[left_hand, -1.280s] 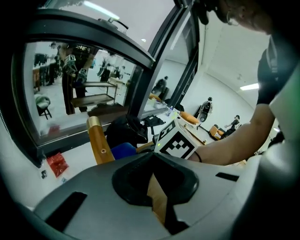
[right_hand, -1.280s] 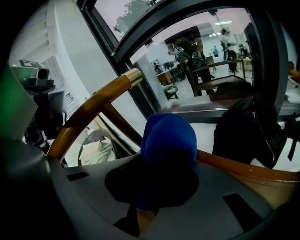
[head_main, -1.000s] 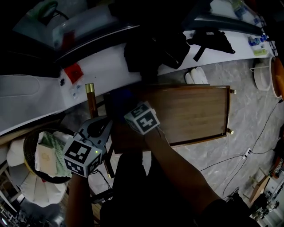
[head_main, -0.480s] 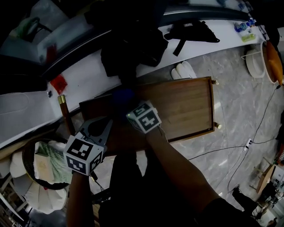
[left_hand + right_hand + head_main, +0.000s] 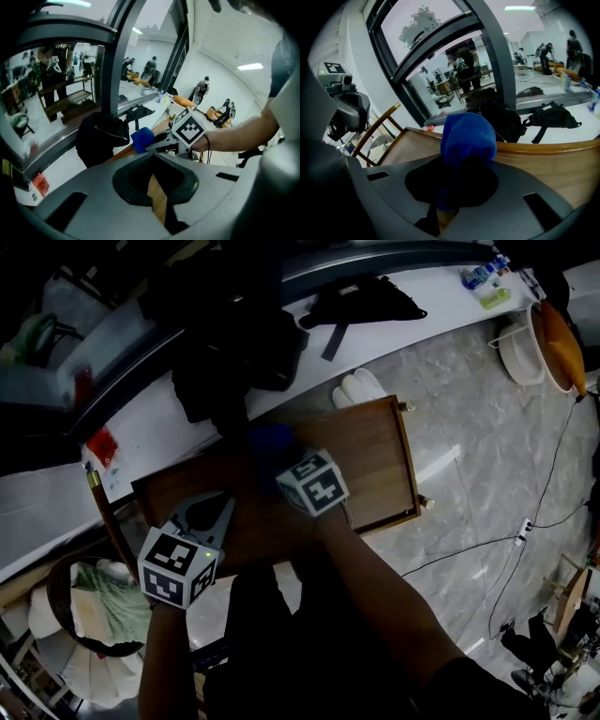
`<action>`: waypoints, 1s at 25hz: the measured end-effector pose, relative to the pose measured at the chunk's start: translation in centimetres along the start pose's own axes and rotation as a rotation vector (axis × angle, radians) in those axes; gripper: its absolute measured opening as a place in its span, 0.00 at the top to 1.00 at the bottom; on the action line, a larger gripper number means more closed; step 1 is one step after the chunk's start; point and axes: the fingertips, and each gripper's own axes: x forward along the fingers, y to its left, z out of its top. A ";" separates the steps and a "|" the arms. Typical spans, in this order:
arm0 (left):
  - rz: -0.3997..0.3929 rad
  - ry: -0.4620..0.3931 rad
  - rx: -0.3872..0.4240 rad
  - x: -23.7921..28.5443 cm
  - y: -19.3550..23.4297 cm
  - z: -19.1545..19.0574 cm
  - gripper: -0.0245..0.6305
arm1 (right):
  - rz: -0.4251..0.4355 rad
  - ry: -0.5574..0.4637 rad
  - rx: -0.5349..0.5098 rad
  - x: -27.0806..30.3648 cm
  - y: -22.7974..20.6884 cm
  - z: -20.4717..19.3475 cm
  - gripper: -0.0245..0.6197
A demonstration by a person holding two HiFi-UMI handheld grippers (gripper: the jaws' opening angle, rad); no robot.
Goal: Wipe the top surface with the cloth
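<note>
Your right gripper (image 5: 284, 457), pinching the blue cloth (image 5: 270, 439), has travelled from the far-left corner of the wooden top (image 5: 370, 465) rightward along its far edge. Wiping is judged under way, with the right half outstanding. Your left gripper (image 5: 204, 514) hangs slightly spread and empty over the near-left edge. Cloth contact is too dark to confirm, and your arms hide the near strip.

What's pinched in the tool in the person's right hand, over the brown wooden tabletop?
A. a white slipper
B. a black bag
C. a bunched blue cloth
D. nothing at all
C: in the right gripper view, the right gripper has its jaws closed on the bunched blue cloth, which sticks up above the brown wooden tabletop.
</note>
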 end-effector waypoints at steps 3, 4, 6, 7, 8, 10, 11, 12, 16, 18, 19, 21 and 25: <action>0.001 0.026 0.047 1.6 -1.0 1.1 0.95 | -0.044 -0.029 0.025 -1.9 -3.5 -0.1 0.87; 0.003 0.035 0.065 2.1 -1.2 1.4 0.95 | -0.064 -0.031 0.037 -2.6 -4.8 -0.2 0.87; 0.000 0.046 0.094 2.9 -1.8 2.1 0.95 | -0.103 -0.032 0.064 -3.9 -7.2 -0.5 0.87; -0.005 0.048 0.101 3.2 -2.2 2.4 0.95 | -0.120 -0.035 0.078 -4.5 -8.5 -0.6 0.87; -0.010 0.051 0.106 3.5 -2.6 2.8 0.95 | -0.133 -0.041 0.090 -5.2 -9.6 -0.6 0.87; -0.017 0.057 0.116 3.9 -3.0 3.3 0.95 | -0.147 -0.046 0.109 -6.3 -11.4 -0.4 0.87; -0.018 0.059 0.119 4.0 -3.1 3.5 0.95 | -0.150 -0.041 0.117 -6.8 -12.1 -0.4 0.87; -0.018 0.059 0.121 4.0 -3.1 3.8 0.95 | -0.156 -0.036 0.124 -7.2 -12.9 -0.4 0.87; -0.012 0.058 0.123 3.7 -2.8 4.2 0.95 | -0.223 -0.041 0.145 -9.6 -16.4 -0.3 0.87; -0.006 0.059 0.124 3.3 -2.6 4.2 0.95 | -0.269 -0.029 0.160 -10.9 -18.0 -0.8 0.87; -0.002 0.057 0.123 3.1 -2.5 4.2 0.95 | -0.300 -0.019 0.170 -11.5 -18.9 -0.9 0.87; 0.006 0.051 0.118 2.6 -2.3 4.2 0.95 | -0.362 -0.011 0.199 -12.9 -20.4 -1.1 0.87; 0.022 0.035 0.105 0.9 -1.9 3.7 0.95 | -0.426 -0.008 0.274 -14.0 -21.2 -1.3 0.87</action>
